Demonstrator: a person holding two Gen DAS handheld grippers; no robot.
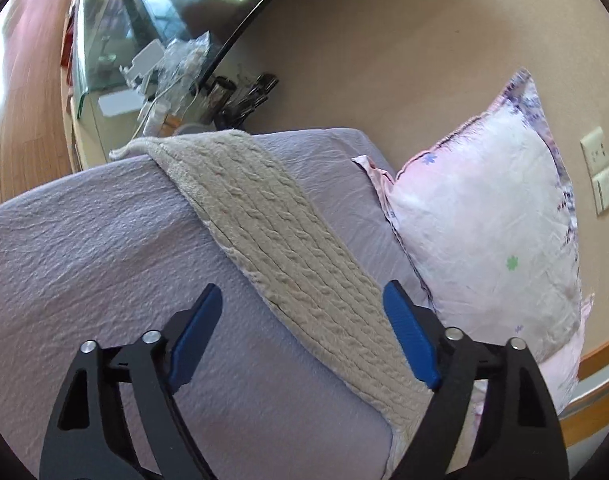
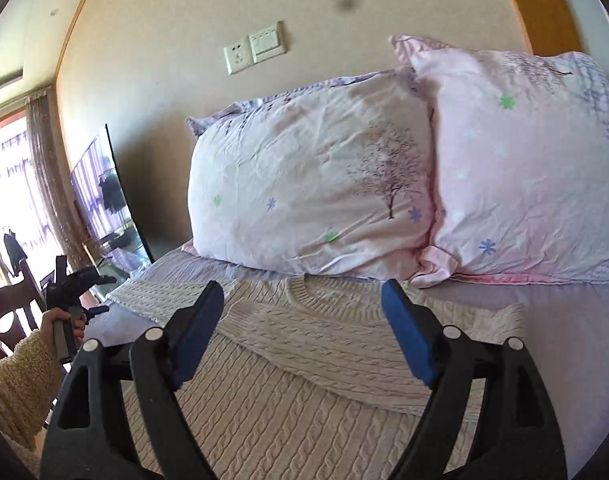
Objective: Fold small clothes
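A cream cable-knit sweater (image 2: 304,380) lies flat on the lilac bed sheet (image 1: 84,260), collar toward the pillows. One sleeve is folded across its chest, and the other sleeve (image 1: 272,232) stretches out over the sheet toward the bed's edge. My left gripper (image 1: 302,300) is open and empty, hovering above that outstretched sleeve. It also shows at the far left of the right wrist view (image 2: 80,280), held in a hand. My right gripper (image 2: 302,296) is open and empty above the sweater's chest, just short of the collar.
Two pink floral pillows (image 2: 312,184) (image 2: 524,168) lean on the beige wall behind the sweater; one shows in the left wrist view (image 1: 484,220). A glass-topped table with clutter (image 1: 144,76) and a dark screen (image 2: 100,188) stand past the bed's left side. A wooden chair (image 2: 8,312) is there too.
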